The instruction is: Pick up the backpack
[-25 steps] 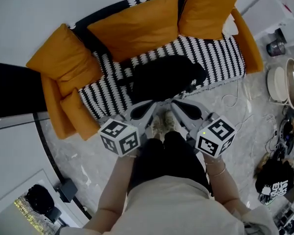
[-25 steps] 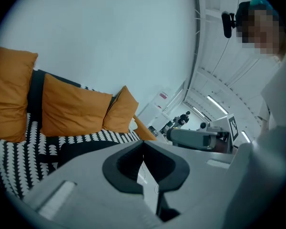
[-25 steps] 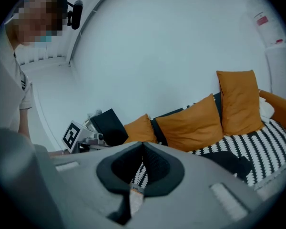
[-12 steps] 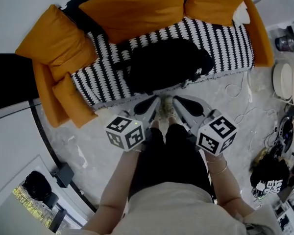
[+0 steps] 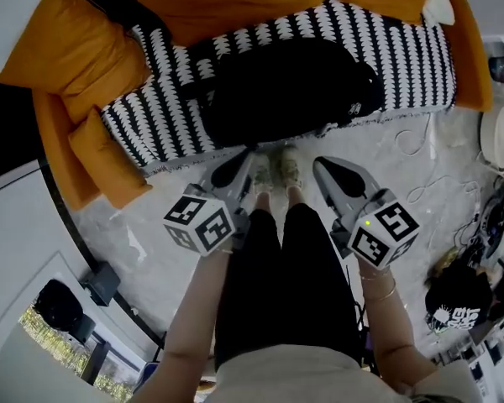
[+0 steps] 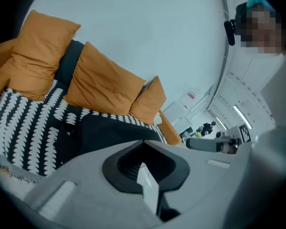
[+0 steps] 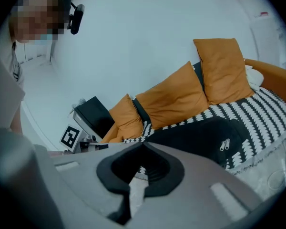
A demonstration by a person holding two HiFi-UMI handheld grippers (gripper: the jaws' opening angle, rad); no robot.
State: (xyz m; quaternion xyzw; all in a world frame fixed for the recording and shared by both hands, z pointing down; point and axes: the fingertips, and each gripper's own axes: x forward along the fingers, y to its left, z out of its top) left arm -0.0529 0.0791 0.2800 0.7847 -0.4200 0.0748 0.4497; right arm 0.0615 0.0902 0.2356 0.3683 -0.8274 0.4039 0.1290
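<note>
- Nearest, the person's legs in black trousers stand between the two tools, with the pale shoes close to the sofa's front edge.
- The left tool and the right tool each have their jaws pressed together on nothing. Both point at the sofa from just short of it.
- A loose white cable lies on the grey marble floor to the right, clear of the reach.
- The black fabric backpack lies flat on the seat of the black-and-white patterned sofa, directly ahead, near the front edge.
- To do this well, the jaws probably need to open before contact and close on a strap or fold rather than the slack panel by the zip pulls.
- Orange cushions stand behind the backpack, not in the way.
</note>
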